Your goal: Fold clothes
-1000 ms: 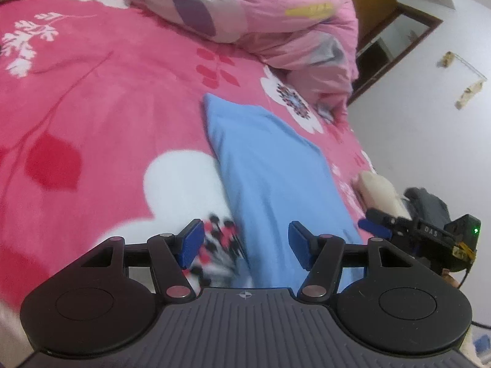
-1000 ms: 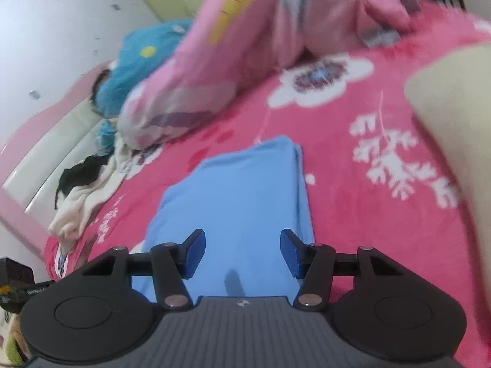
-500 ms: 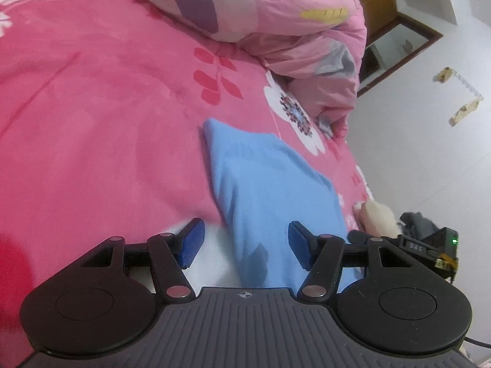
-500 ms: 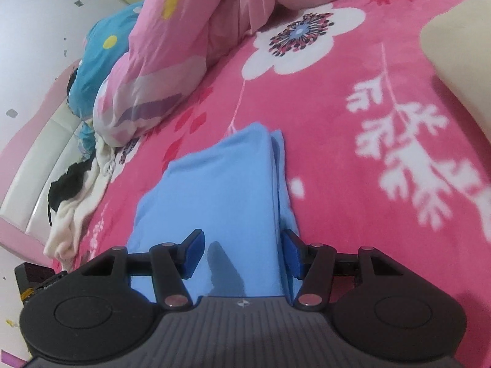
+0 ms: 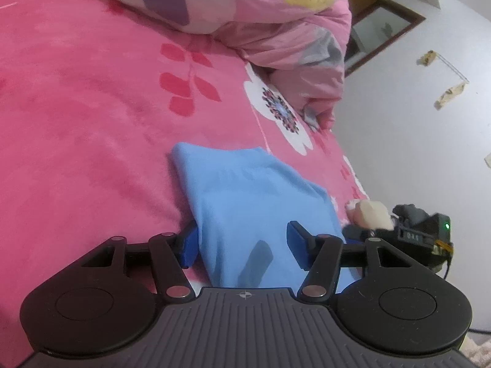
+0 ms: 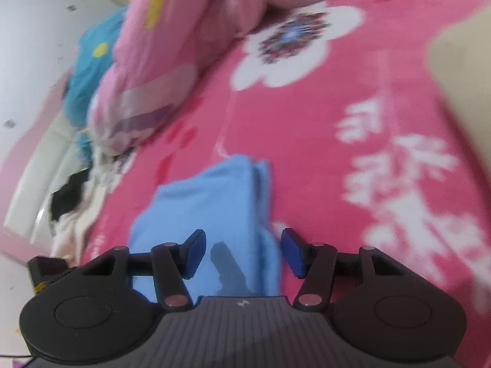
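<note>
Lying flat on pink fleece floral bedspread (image 5: 92,107): folded light-blue cloth garment (image 5: 254,208), near rumpled pink quilt (image 5: 276,21). Left gripper (image 5: 242,245) jaws closing, blue pads straddling garment's near left edge, not pinching. Right gripper (image 6: 242,253) jaws closing over garment's near right edge (image 6: 214,214), pads apart, cloth between, not gripped. Right-wrist view blurred.

Readable text scarce. Black device (image 5: 425,236) at right edge of left wrist view: small pale characters on its face, too small and seemingly upside down, not legible; green light beside them. Small cross-in-circle mark (image 5: 244,295) on ribbed grey housing; similar mark (image 6: 242,303) in right wrist view.
</note>
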